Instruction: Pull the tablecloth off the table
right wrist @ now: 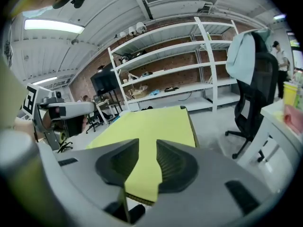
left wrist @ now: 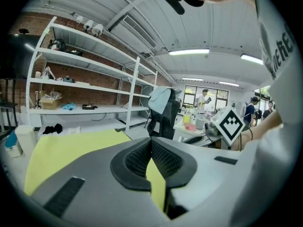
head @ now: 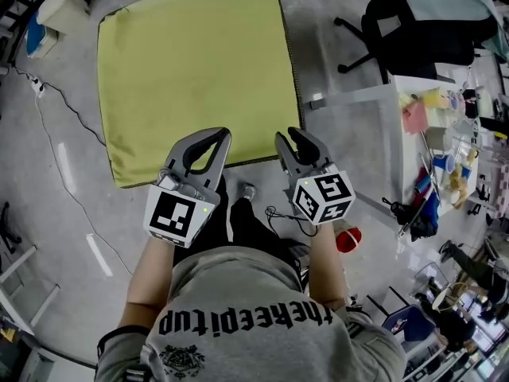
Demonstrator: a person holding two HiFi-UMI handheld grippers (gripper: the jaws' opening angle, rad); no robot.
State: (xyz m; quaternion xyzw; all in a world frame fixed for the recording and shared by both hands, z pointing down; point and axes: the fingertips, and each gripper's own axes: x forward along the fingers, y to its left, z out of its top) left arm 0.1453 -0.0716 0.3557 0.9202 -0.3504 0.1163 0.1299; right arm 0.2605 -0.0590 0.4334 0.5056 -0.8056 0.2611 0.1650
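A yellow-green tablecloth [head: 199, 70] lies flat over a low square table, and its dark-trimmed hem shows along the right and near edges. My left gripper [head: 216, 135] hovers over the cloth's near edge, its jaws shut tip to tip with nothing seen gripped. In the left gripper view the cloth [left wrist: 61, 150] spreads out beyond the left gripper [left wrist: 151, 141]. My right gripper [head: 293, 138] is by the cloth's near right corner and stands open. In the right gripper view the cloth [right wrist: 156, 126] and its hem show through the gap of the right gripper [right wrist: 147, 148]; the pads are not pressing on it.
A black office chair [head: 406, 30] and a cluttered white desk [head: 445, 134] stand to the right. A cable [head: 64, 110] runs over the grey floor at the left. White shelves [left wrist: 85, 79] line the brick wall. A small red object [head: 347, 239] lies by the person's right arm.
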